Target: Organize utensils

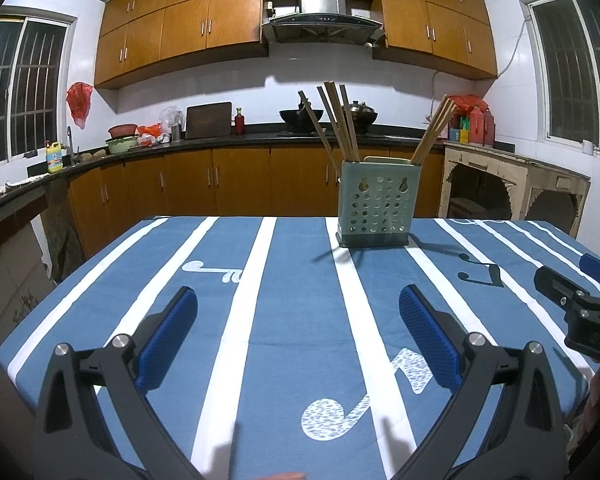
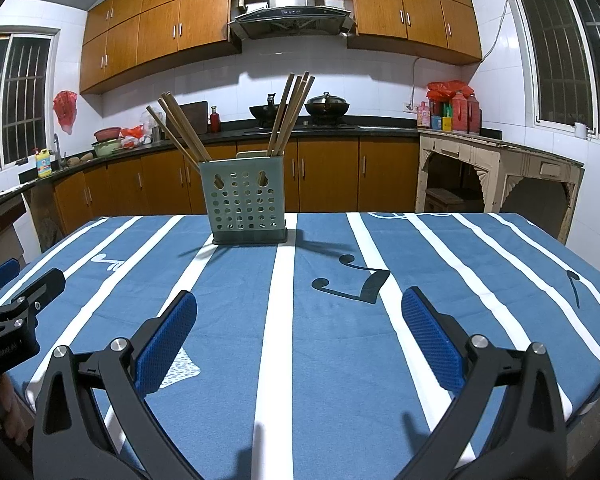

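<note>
A pale green perforated utensil holder (image 1: 374,204) (image 2: 247,202) stands upright at the far side of the table. Several wooden chopsticks (image 1: 338,122) (image 2: 290,114) lean out of it in two bunches, one per side. My left gripper (image 1: 298,312) hovers open over the cloth, well short of the holder, with nothing between its blue pads. My right gripper (image 2: 299,312) is open as well and holds nothing. Each gripper shows at the edge of the other's view: the right one (image 1: 580,292) and the left one (image 2: 16,292).
A blue tablecloth (image 1: 292,280) (image 2: 340,320) with white stripes and music notes covers the table. Behind it run kitchen counters with woks (image 2: 326,106), bottles (image 2: 466,112) and basins. A worn cream cabinet (image 2: 500,176) stands at the right.
</note>
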`<state>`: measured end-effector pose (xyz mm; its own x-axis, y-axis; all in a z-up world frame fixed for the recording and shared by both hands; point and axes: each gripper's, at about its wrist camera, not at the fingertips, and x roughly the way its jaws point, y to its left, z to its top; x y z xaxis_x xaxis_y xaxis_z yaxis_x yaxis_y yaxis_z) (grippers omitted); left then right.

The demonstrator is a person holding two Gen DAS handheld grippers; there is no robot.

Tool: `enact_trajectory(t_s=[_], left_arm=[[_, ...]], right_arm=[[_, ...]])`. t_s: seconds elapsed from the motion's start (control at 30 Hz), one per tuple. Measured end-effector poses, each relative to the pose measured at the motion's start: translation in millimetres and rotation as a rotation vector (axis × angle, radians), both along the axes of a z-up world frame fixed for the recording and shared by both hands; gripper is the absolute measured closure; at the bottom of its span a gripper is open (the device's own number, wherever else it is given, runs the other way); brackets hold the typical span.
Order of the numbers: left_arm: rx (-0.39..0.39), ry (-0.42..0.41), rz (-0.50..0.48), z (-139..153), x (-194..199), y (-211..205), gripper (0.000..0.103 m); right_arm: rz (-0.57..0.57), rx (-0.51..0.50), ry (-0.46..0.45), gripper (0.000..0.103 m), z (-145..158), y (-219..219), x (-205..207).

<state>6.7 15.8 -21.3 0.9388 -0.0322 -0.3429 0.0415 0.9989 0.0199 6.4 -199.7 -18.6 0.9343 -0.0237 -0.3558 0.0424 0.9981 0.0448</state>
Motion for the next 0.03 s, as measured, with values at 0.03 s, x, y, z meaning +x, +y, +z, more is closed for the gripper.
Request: enact_trajectory(t_s=[0.03], left_arm=[[0.001, 0.000, 0.000, 0.1, -1.3, -0.1, 0.004]], right_arm=[[0.000, 0.000, 0.000, 0.002, 0.0, 0.1, -0.2]])
